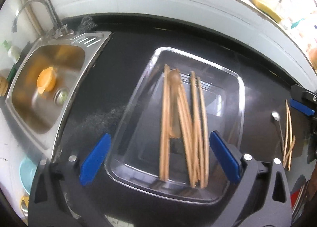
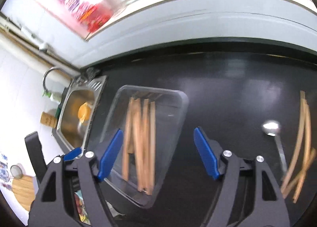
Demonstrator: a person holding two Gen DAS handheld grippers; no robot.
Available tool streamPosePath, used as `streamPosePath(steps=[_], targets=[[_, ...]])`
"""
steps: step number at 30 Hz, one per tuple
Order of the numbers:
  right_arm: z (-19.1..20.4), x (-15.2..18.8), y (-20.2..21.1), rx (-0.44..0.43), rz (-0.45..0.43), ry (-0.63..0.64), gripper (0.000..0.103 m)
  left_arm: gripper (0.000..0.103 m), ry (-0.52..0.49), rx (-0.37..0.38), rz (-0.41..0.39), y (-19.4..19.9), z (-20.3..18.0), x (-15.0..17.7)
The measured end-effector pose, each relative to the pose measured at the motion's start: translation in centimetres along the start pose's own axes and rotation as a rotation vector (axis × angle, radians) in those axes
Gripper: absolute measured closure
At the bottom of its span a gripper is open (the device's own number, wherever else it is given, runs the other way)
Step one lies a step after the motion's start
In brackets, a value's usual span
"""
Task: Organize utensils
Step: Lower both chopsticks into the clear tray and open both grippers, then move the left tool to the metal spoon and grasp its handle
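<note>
with both the left gripper (image 1: 158, 155) and right gripper (image 2: 157, 153) spread wide and empty over the clear tray (image 1: 240, 96) of wooden chopsticks (image 1: 184, 123), the drop-off looks done, so next comes fetching the loose chopsticks (image 2: 301, 143) and metal spoon (image 2: 277, 139) on the black counter (image 2: 227, 92) to the right.

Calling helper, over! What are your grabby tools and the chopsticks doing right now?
Left tool open, empty, above clear tray. Right tool open, empty. Chopsticks in tray; loose chopsticks and metal spoon remain on counter. Nothing blocking.

Black countertop (image 1: 122, 52): clear tray (image 1: 240, 96) mid; loose chopsticks (image 1: 288, 135) & metal spoon (image 1: 276, 116) nr right end; sink (image 1: 29, 119) at left end.
</note>
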State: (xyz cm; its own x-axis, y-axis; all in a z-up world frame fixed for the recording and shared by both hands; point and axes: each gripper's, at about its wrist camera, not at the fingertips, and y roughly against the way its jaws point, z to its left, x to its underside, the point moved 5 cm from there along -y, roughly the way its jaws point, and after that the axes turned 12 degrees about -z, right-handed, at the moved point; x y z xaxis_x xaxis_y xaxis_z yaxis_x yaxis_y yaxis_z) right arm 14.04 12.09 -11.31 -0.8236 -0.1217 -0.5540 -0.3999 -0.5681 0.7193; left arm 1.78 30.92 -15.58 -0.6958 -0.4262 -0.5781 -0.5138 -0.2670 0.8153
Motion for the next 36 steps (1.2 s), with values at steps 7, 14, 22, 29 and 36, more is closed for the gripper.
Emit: streamPosePath(steps=[7,14,22,29,36], targets=[[-11.3,1.8,7.2,0.188,-0.084,-0.014,0.030,0.006,-0.091,0.072,-0.036,2.1,-8.3,1.3],[-25.6,6.4,13.3,0.389,-0.073,-0.124,0.030,0.006,-0.177,0.123,0.005,1.3,-20.2,4.7],[-31.7,9.8,13.5,0.397,0.009,-0.127,0.030,0.006,-0.212,0.148,0.044,-3.0,-32.3,6.5],[-32.2,9.9,11.8,0.388,0.045,-0.060,0.030,0.006,-0.186,0.004,0.055,-8.0,-35.5,6.8],[-32.1,8.4,8.4,0.384,0.067,-0.072,0.034,0.027,-0.125,-0.047,0.096,-10.2,-36.8,7.4]])
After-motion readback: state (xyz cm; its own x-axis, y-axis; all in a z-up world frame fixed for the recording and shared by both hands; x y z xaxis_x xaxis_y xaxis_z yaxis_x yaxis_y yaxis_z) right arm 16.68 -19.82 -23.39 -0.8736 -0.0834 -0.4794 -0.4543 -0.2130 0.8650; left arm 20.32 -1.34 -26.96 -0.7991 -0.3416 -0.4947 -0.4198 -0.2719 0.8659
